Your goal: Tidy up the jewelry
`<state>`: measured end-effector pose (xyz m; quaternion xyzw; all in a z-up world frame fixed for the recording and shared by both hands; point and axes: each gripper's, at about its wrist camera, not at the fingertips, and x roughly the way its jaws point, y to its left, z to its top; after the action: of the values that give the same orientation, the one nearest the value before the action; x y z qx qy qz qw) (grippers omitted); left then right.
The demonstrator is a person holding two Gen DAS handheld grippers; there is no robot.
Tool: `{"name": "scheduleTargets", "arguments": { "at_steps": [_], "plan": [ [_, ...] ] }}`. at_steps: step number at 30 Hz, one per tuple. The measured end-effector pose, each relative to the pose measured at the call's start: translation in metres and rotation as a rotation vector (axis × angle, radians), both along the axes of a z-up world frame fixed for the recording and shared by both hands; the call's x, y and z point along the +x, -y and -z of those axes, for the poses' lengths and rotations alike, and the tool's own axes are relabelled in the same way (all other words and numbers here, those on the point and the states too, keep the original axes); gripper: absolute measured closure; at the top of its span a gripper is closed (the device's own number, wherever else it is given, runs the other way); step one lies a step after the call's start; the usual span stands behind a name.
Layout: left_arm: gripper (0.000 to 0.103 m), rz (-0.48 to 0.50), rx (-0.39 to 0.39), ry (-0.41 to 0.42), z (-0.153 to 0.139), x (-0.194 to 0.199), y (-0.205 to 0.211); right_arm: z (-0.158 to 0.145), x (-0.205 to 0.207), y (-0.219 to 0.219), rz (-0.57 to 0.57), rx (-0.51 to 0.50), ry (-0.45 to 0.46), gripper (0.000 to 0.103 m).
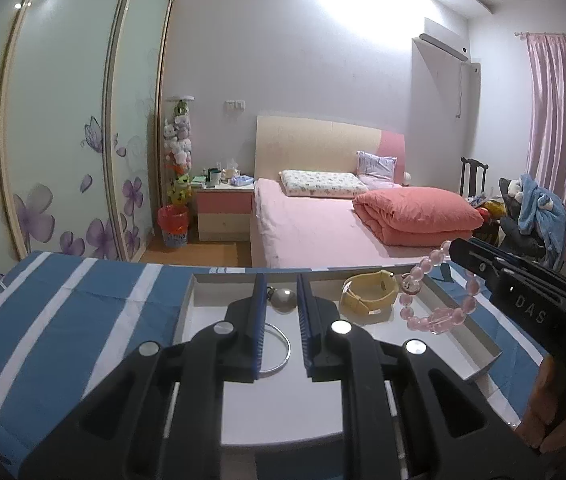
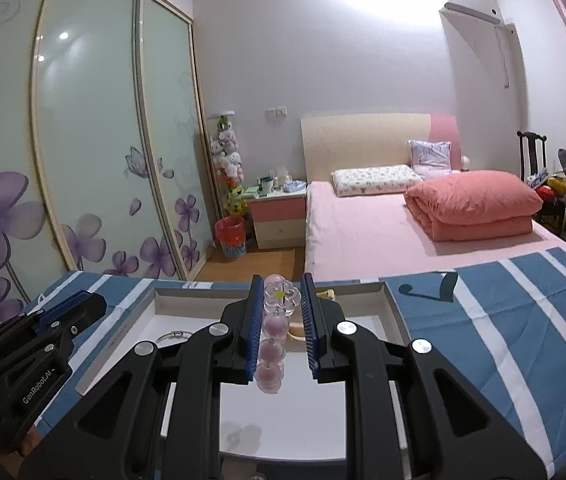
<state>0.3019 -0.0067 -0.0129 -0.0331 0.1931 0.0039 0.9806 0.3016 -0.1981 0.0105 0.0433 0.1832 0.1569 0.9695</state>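
Note:
A shallow white tray lies on a blue-and-white striped cloth. In it are a thin silver bangle with a round silver charm and a yellow strap. My left gripper hovers over the tray's left part, jaws nearly together with nothing between them; the bangle lies below them. My right gripper is shut on a pink bead bracelet with a clear flower bead. In the left wrist view the right gripper reaches in from the right and the bracelet dangles over the tray's right side.
A person's hand holds the right gripper. A small black hook-shaped piece lies on the cloth right of the tray. Beyond the table's far edge are a pink bed and a wardrobe with sliding doors.

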Motion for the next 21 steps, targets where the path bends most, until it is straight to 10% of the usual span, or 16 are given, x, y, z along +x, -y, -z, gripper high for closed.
{"name": "scheduleTargets", "arguments": {
  "at_steps": [21],
  "plan": [
    [0.08,-0.053,-0.025,-0.037,0.006,0.007,-0.017,-0.004,0.0,0.013,0.024,0.028,-0.025,0.075]
  ]
}}
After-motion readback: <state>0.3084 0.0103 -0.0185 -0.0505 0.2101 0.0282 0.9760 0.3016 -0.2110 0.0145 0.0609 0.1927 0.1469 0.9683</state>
